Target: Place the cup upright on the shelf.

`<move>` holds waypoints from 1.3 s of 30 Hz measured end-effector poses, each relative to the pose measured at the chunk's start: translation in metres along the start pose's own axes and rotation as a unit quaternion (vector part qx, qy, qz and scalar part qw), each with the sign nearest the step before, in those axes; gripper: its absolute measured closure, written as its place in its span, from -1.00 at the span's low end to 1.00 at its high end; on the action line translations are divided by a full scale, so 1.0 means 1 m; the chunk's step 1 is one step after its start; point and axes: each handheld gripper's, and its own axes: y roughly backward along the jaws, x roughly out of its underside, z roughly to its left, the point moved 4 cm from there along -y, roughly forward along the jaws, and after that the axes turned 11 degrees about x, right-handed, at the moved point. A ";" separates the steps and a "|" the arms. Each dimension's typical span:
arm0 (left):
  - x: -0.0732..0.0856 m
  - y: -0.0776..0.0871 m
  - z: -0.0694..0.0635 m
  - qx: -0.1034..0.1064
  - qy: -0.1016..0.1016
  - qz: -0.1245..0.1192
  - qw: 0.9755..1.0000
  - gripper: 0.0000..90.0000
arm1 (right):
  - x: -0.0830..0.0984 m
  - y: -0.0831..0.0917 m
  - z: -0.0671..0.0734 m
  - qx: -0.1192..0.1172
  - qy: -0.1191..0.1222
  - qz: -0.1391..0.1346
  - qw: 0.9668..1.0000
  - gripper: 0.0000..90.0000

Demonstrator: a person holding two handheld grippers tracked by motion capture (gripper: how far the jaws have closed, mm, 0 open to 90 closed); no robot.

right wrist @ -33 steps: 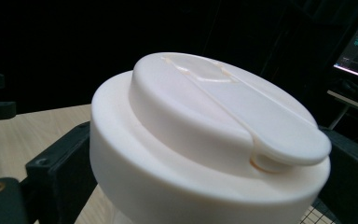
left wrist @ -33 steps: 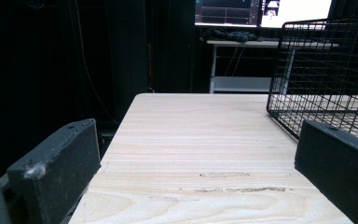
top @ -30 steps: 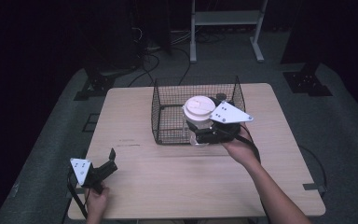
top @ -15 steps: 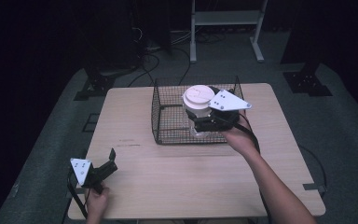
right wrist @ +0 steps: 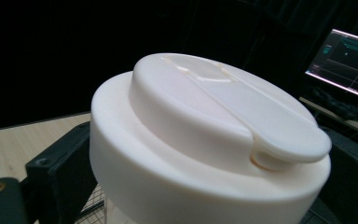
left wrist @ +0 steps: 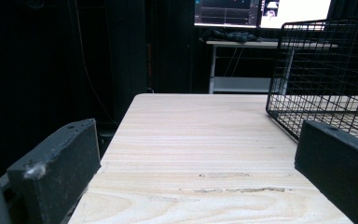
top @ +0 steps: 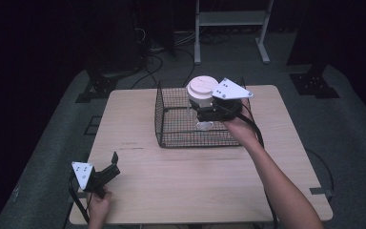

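A clear container with a wide white lid [top: 201, 88] hangs over the black wire basket [top: 171, 139], and my right gripper [top: 201, 114] is shut on its body just under the lid. In the right gripper view the lid [right wrist: 205, 130] sits close up, with a black finger [right wrist: 60, 172] pressed against its left side. The container's clear lower part [top: 205, 125] is inside the basket's outline. Near the table's front left corner, my left gripper [top: 113, 163] rests low and open, nothing between its fingers [left wrist: 56, 172]. Ahead of it to the right stands the basket [left wrist: 326, 70].
The light wooden table [top: 181, 181] carries the basket at its back middle. A white metal stand [top: 228, 19] and cables lie on the dark floor beyond it. Monitors [left wrist: 261, 11] glow on a desk behind.
My right gripper has carried the white-lidded container upward and slightly back over the basket. The left gripper has stayed where it was.
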 end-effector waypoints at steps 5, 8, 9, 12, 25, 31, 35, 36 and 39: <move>0.000 0.000 0.000 0.000 0.000 0.000 1.000 -1.00 | -0.001 -0.009 -0.006 0.006 -0.006 0.003 1.000 -0.91; 0.000 0.000 0.000 0.000 0.000 0.000 1.000 -1.00 | -0.002 -0.012 -0.007 0.012 -0.005 0.003 1.000 -0.91; 0.000 0.000 0.000 0.000 0.001 0.000 1.000 -1.00 | -0.002 -0.016 -0.008 0.013 -0.007 0.004 1.000 -0.91; 0.000 0.000 0.000 0.000 0.001 0.000 1.000 -1.00 | -0.002 -0.019 -0.009 0.016 -0.007 0.006 1.000 -0.91; 0.000 0.000 0.000 0.002 0.002 0.000 1.000 -1.00 | 0.007 -0.042 -0.016 0.030 -0.020 0.016 0.999 -0.91; 0.000 0.000 0.001 0.001 0.003 0.000 1.000 -1.00 | 0.015 -0.052 -0.019 0.037 -0.024 0.024 0.999 -0.91; 0.000 0.000 0.001 0.001 0.004 0.000 1.000 -1.00 | 0.021 -0.059 -0.020 0.037 -0.021 0.026 0.999 -0.91; 0.000 0.000 0.001 0.002 0.004 -0.001 1.000 -1.00 | 0.023 -0.061 -0.019 0.037 -0.021 0.027 0.999 -0.91; 0.000 0.000 0.001 0.002 0.004 -0.001 1.000 -1.00 | 0.028 -0.065 -0.020 0.040 -0.021 0.031 0.998 -0.91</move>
